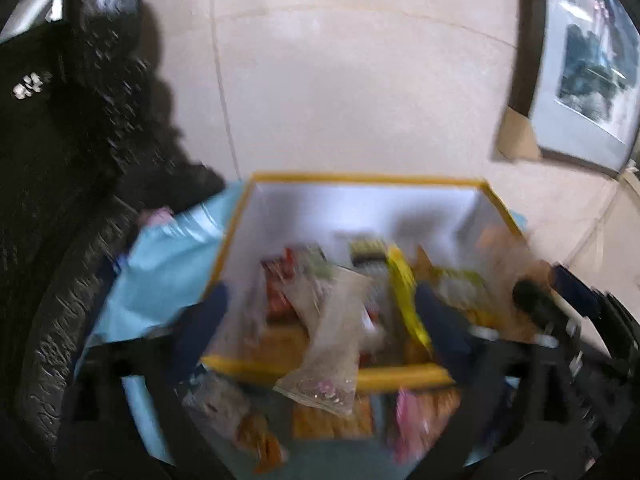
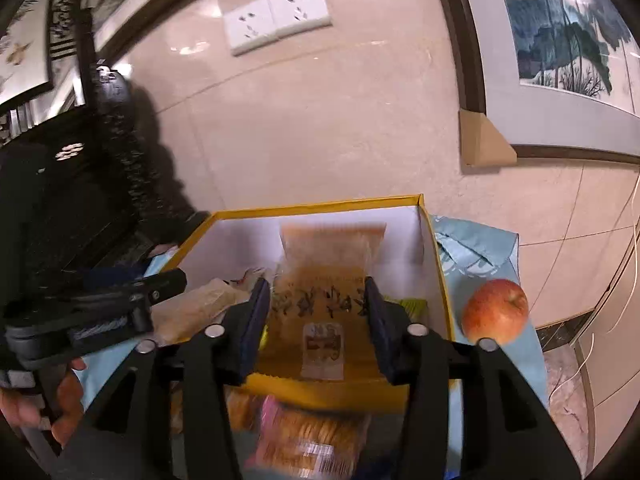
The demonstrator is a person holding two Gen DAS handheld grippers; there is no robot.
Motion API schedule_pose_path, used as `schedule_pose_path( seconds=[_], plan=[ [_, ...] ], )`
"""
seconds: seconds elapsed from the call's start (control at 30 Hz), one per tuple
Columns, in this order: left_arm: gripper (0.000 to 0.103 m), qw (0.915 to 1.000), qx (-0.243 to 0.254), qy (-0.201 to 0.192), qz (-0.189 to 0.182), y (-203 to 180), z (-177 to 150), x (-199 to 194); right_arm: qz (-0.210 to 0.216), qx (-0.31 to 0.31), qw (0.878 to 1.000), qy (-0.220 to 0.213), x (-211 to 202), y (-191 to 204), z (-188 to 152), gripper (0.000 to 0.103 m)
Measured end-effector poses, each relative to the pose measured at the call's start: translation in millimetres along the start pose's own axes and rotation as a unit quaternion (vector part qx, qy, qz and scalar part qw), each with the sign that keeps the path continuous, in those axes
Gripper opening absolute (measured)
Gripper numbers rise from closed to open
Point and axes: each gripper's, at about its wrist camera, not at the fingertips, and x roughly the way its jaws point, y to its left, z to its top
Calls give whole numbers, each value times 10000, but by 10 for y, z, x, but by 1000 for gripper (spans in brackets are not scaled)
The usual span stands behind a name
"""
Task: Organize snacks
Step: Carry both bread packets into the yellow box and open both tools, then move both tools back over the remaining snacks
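Observation:
A yellow-rimmed box (image 1: 360, 179) with white walls holds several snack packets; it also shows in the right wrist view (image 2: 320, 203). My left gripper (image 1: 320, 304) is open above the box's front part, with a clear packet (image 1: 328, 340) lying between its fingers across the front rim. My right gripper (image 2: 316, 308) is shut on an orange snack packet (image 2: 324, 280) and holds it upright over the box. The left gripper's finger (image 2: 160, 286) shows at the left of the right wrist view. More packets (image 2: 304, 436) lie in front of the box.
A light blue cloth (image 1: 168, 280) covers the table. A red apple (image 2: 496, 310) sits right of the box. A dark carved chair (image 1: 68, 200) stands to the left. The tiled wall with sockets (image 2: 276, 20) and framed pictures (image 2: 560, 40) is close behind.

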Motion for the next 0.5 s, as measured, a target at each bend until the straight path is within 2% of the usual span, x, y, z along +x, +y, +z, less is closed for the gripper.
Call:
schedule_pose_path(
  seconds=[0.03, 0.1, 0.17, 0.27, 0.37, 0.4, 0.5],
  plan=[
    [99, 9999, -62, -46, -96, 19, -8, -8, -152, -88, 9997, -166, -24, 20, -24, 74],
    [99, 9996, -82, 70, -242, 45, -55, -2, -116, -187, 9992, -348, -94, 33, -80, 74],
    [99, 9997, 18, 160, -160, 51, -119, -11, -79, -156, 9994, -285, -153, -1, -126, 74],
    [99, 9997, 74, 205, -68, 104, -232, -102, 151, 214, 9995, -152, -262, -119, -193, 75],
    [99, 9996, 29, 246, -121, 161, -321, -185, 281, 591, 9979, -26, -389, -222, -280, 84],
    [99, 9996, 5, 268, -105, 189, -361, -226, 254, 712, 9971, -19, -451, -267, -320, 93],
    [99, 9994, -48, 339, -84, 277, -472, -331, 194, 894, 9958, -95, -621, -329, -437, 95]
  ],
)
